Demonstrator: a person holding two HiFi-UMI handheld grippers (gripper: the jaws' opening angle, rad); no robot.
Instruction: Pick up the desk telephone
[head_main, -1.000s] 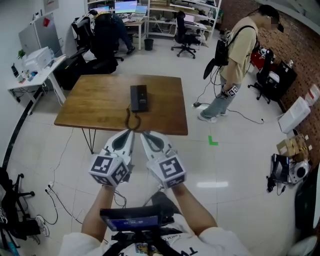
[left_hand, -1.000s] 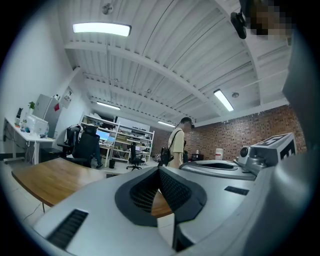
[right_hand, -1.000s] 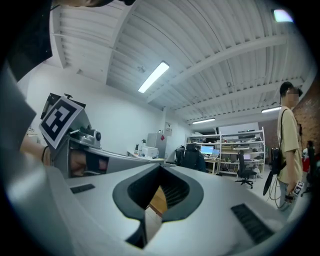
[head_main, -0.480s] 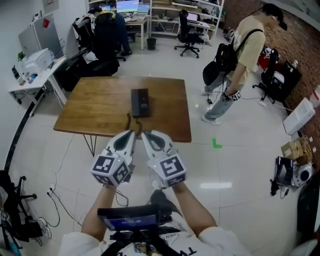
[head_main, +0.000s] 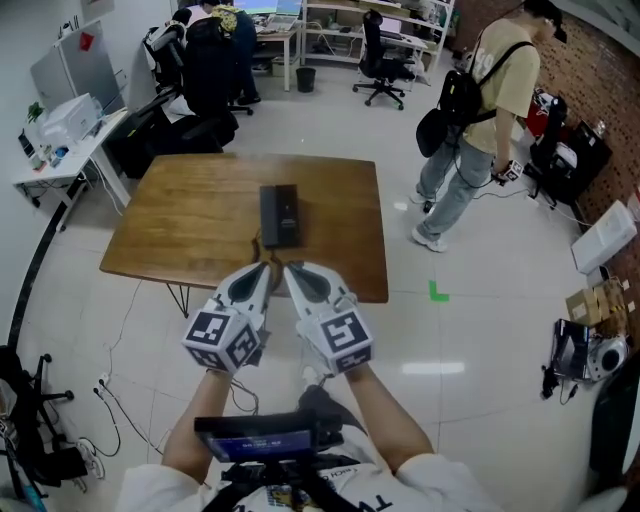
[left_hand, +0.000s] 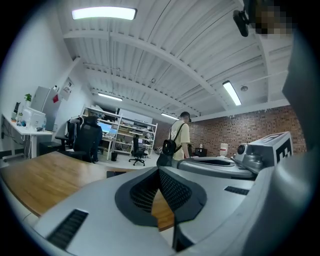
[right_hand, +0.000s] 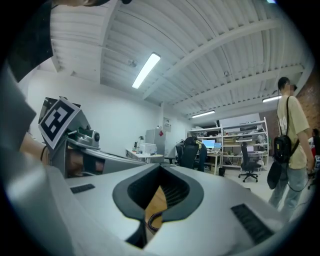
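Head view: the grey left gripper (head_main: 262, 268) and grey right gripper (head_main: 290, 270) are hovering side by side, both with jaws pressed together and nothing between them. Just ahead of the tips a black coiled cord (head_main: 262, 243) is lying near the edge of the brown wooden table (head_main: 170, 220). Beyond it the flat black rectangular desk telephone (head_main: 279, 214) is resting mid-table. Risk: closed jaws shoving the phone, or the cord snagging and dragging it. The phone is looking low, smooth, slab-like.

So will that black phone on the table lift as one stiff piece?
The desk telephone looks flat and boxy, so probably stiff and unlikely to roll. Its coiled cord looks floppy and will likely dangle.
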